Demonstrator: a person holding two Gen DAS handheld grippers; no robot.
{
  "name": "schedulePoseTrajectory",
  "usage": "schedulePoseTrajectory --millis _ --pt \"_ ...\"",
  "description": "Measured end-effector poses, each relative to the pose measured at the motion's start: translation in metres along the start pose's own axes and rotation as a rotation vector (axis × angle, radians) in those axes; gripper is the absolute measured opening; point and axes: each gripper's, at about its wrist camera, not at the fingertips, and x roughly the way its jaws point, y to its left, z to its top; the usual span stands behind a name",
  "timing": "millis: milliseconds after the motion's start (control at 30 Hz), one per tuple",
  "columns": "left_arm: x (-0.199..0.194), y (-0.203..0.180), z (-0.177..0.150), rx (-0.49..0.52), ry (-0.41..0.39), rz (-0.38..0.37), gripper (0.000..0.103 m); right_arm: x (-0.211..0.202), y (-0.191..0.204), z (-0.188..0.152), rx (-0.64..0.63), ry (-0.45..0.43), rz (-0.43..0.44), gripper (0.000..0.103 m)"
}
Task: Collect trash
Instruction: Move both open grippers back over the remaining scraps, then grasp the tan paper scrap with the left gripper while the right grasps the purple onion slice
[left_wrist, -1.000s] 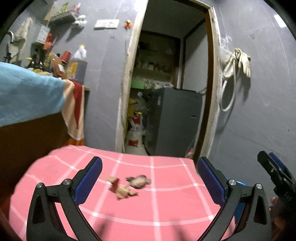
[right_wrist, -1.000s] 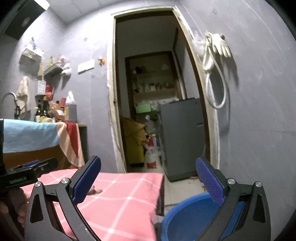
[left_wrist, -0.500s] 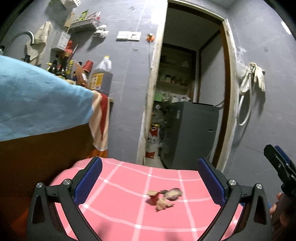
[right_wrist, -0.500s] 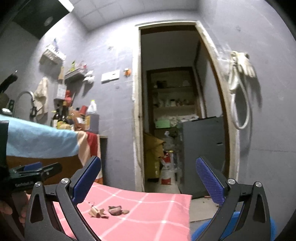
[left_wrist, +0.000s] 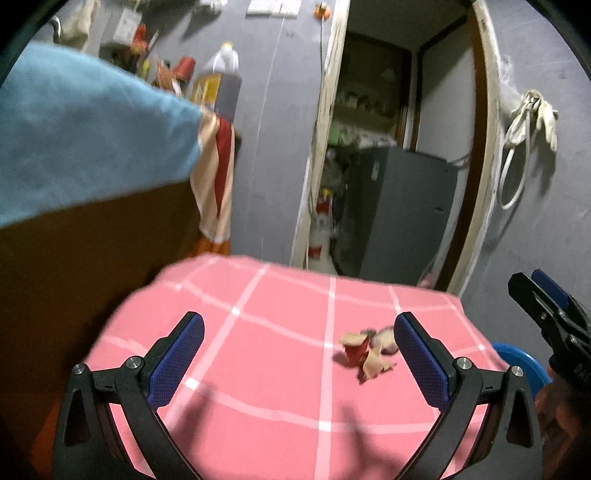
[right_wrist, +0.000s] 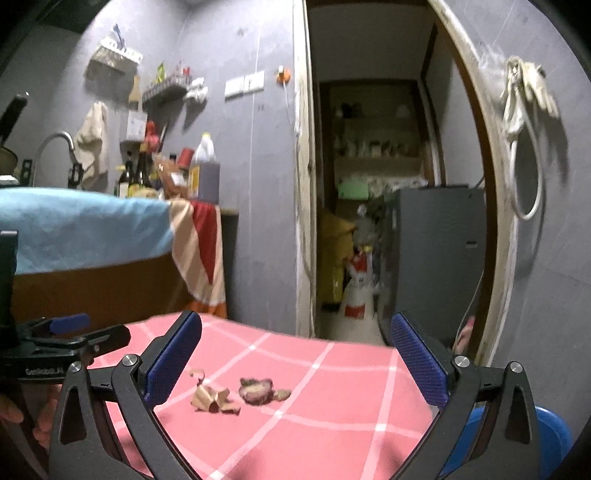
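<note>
A small heap of peel scraps (left_wrist: 365, 352) lies on the pink checked tablecloth (left_wrist: 266, 369), just left of my left gripper's right finger. In the right wrist view the tan and red scraps (right_wrist: 212, 398) and a purplish piece (right_wrist: 256, 389) lie between the right gripper's fingers, ahead of them. My left gripper (left_wrist: 297, 363) is open and empty above the cloth. My right gripper (right_wrist: 295, 363) is open and empty; it also shows at the right edge of the left wrist view (left_wrist: 546, 314). A blue basin (right_wrist: 550, 439) sits low beside the table's right side.
A counter draped with a blue cloth (left_wrist: 81, 147) and a striped towel (left_wrist: 218, 177) stands left, with bottles (right_wrist: 201, 173) and a faucet (right_wrist: 55, 147). An open doorway (right_wrist: 373, 203) ahead shows a grey cabinet (right_wrist: 436, 258). Gloves and a hose (right_wrist: 524, 110) hang on the right wall.
Both grippers have tilted down and shifted left, so the table fills more of each view. The scraps now sit near the left gripper's right finger. Both jaws stay open.
</note>
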Motion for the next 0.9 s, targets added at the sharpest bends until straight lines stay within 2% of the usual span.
schedulePoseTrajectory --millis 233,400,500,567,633,800,900 --pt "0.028 0.010 -0.002 -0.066 0.143 -0.057 0.100 0.029 -0.001 -0.013 0.014 0.173 0.016 0.103" --pt "0.044 0.001 -0.002 -0.040 0.216 -0.106 0.095 0.043 -0.015 -0.020 0.069 0.261 0.004 0.094" --pt "0.058 -0.009 -0.004 -0.015 0.285 -0.129 0.090 0.052 -0.024 -0.023 0.100 0.324 -0.004 0.086" --pt "0.067 -0.013 -0.006 0.001 0.332 -0.138 0.077 0.058 -0.027 -0.025 0.100 0.374 -0.019 0.084" --pt "0.076 -0.016 -0.008 0.008 0.371 -0.147 0.073 0.063 -0.025 -0.026 0.074 0.406 -0.028 0.081" --pt "0.090 -0.021 -0.009 0.002 0.411 -0.175 0.069 0.074 -0.023 -0.029 0.035 0.473 -0.022 0.072" --pt "0.100 -0.021 -0.009 -0.013 0.440 -0.200 0.055 0.083 -0.021 -0.033 0.015 0.526 0.000 0.065"
